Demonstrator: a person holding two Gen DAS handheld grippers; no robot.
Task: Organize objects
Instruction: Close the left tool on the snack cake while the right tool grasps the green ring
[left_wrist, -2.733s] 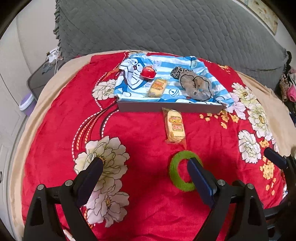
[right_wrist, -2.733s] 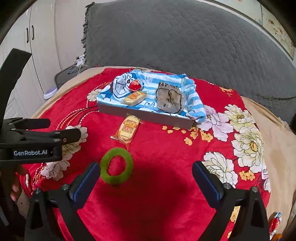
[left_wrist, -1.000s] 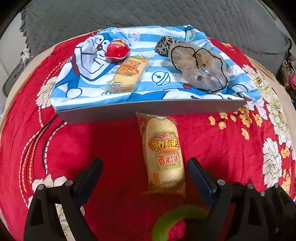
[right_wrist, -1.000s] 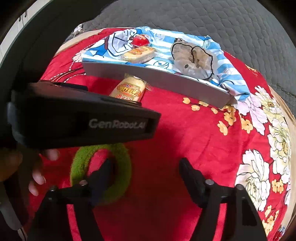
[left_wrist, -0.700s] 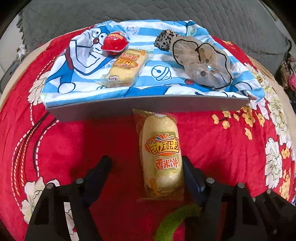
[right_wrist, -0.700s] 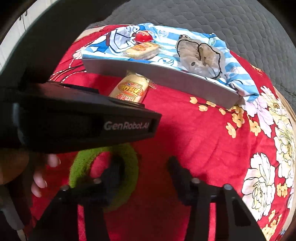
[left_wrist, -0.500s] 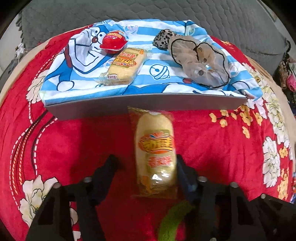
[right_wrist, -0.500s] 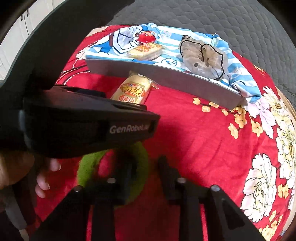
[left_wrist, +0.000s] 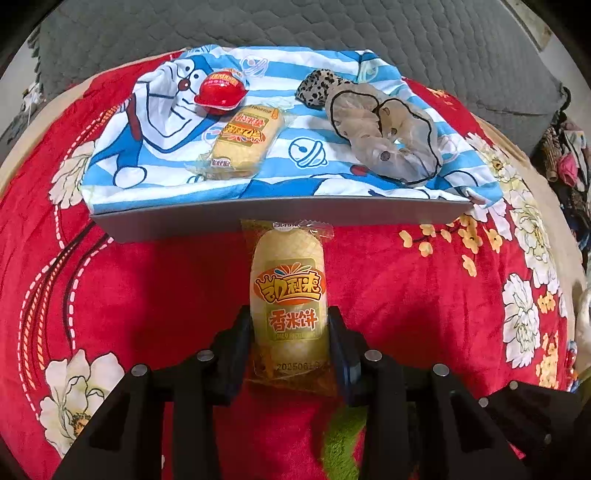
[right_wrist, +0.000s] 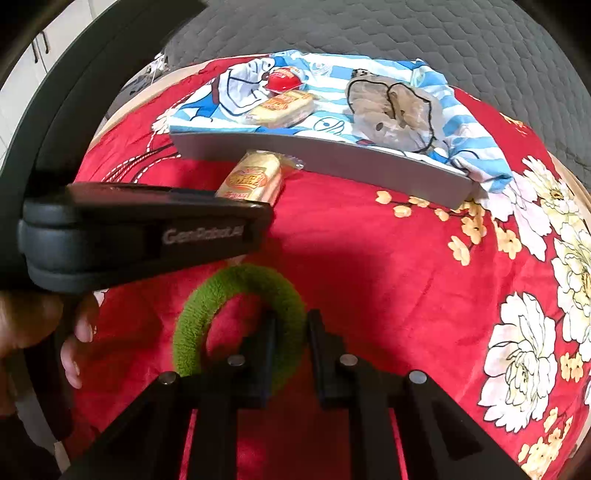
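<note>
A yellow rice-cake packet (left_wrist: 290, 288) lies on the red floral blanket, its far end against the grey tray's front wall (left_wrist: 258, 214). My left gripper (left_wrist: 291, 328) is shut on the packet's near half, pads pressing both sides. A fuzzy green ring (right_wrist: 207, 306) lies nearer on the blanket. My right gripper (right_wrist: 291, 325) has the ring's right band between its jaws, which are closing with the pads on it. In the right wrist view the left gripper's body (right_wrist: 147, 232) hides part of the packet (right_wrist: 255, 177). The ring's edge (left_wrist: 340, 443) shows beneath my left gripper.
The tray (right_wrist: 332, 155) is lined with a blue-striped cartoon cloth and holds a red jelly cup (left_wrist: 221, 88), a second packet (left_wrist: 243, 138), a leopard scrunchie (left_wrist: 317, 86) and a beige scrunchie (left_wrist: 384, 136). Behind stands a grey quilted headboard (left_wrist: 295, 22). A person's hand (right_wrist: 74, 332) is at the left.
Both grippers came in closer to the tray, then their jaws closed: the left onto the rice-cake packet, the right onto the green ring's band.
</note>
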